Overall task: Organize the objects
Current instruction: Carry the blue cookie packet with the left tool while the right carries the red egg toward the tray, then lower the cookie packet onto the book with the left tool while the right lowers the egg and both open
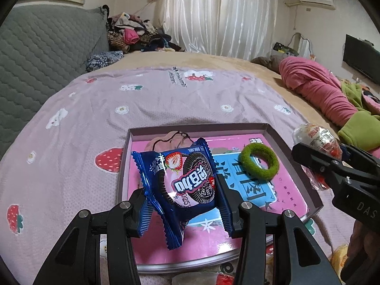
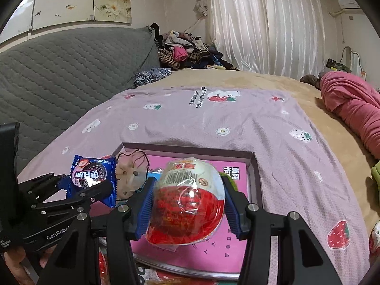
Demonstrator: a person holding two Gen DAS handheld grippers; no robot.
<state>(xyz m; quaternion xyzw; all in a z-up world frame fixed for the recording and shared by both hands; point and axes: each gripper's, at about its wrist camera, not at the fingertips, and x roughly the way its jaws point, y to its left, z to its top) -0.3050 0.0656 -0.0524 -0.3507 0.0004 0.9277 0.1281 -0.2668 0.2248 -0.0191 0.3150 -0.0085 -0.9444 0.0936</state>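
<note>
Two snacks were held over the shallow box (image 1: pixel 294 152) on the bed, presumably for sorting: a cookie packet (image 1: pixel 182 187) clamped in the left gripper (image 1: pixel 181 204), a wrapped egg (image 2: pixel 187 201) in the right gripper (image 2: pixel 187 204)

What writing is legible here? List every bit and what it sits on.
"GenRobo", cut off: left tongs, body.
"DAS", cut off: right tongs, body.
"025": cookie packet; its Chinese brand name is upside down.
Print on the bedsheet, box and wrapped egg: too blurred to read.
</note>
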